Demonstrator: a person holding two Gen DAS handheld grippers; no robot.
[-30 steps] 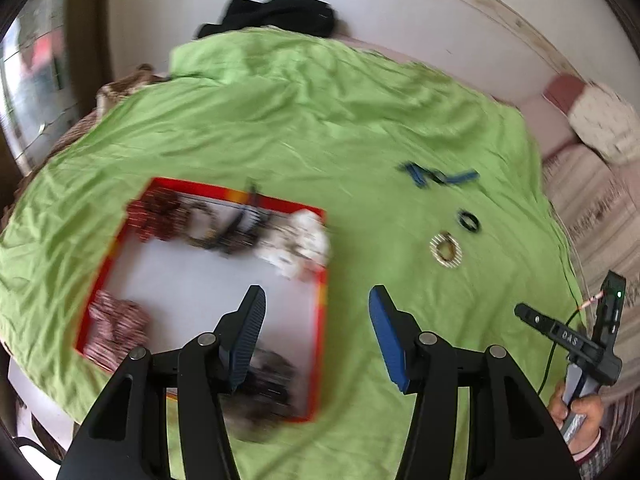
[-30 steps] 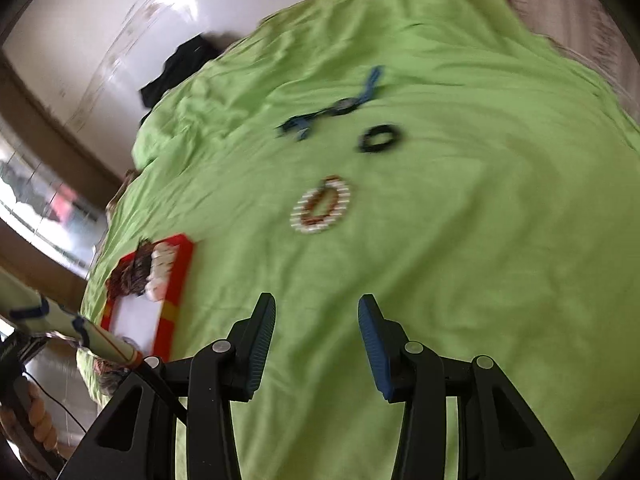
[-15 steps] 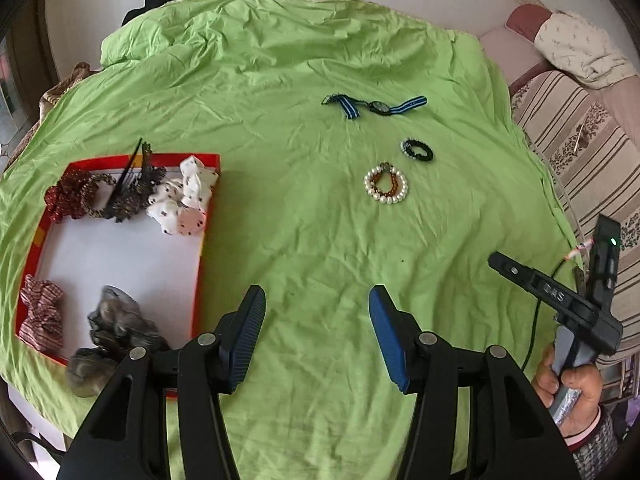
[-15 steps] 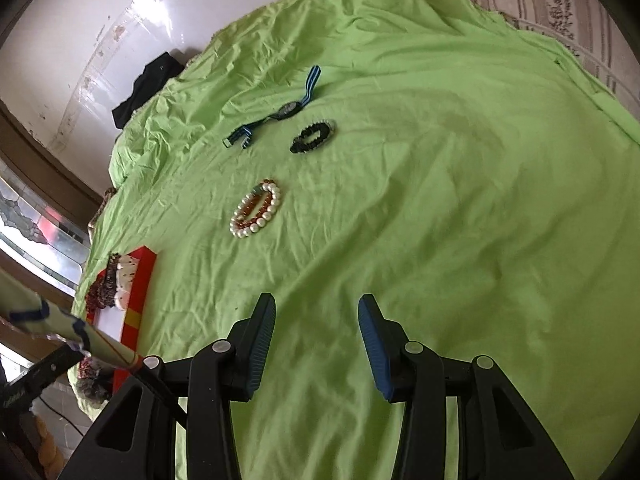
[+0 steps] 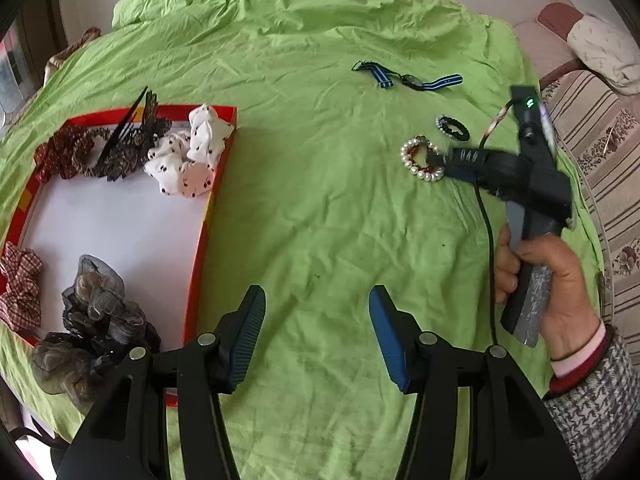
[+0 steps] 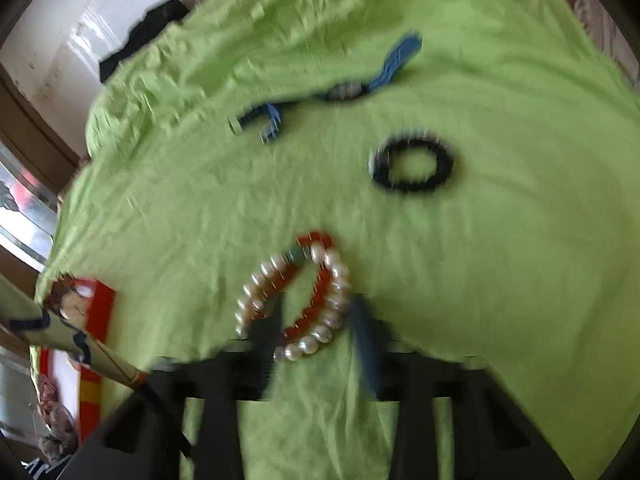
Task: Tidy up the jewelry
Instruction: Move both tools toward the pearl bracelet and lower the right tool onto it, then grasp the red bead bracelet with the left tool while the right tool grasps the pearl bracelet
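On the rumpled green bedsheet (image 5: pixel 320 184), the right gripper (image 6: pixel 316 332) had come down from hovering well clear half a second earlier and now sat at the white pearl-and-red-bead bracelet (image 6: pixel 296 296). Its jaws had just been closing, and the near arc of beads lay between them; blur hid whether the pads truly pressed, though the gap looked narrow enough for a pinch. The left gripper (image 5: pixel 316 332) hung half-open over bare sheet, holding nothing, just beside the red-rimmed white tray (image 5: pixel 200 240) that already held fabric scrunchies and hair clips. A small black beaded ring (image 5: pixel 452 128) and a blue striped strap watch (image 5: pixel 408 79) lay beyond the bracelet, untouched. Judged from this, the pickup had begun; the carry to the tray came next, with two pieces left after.
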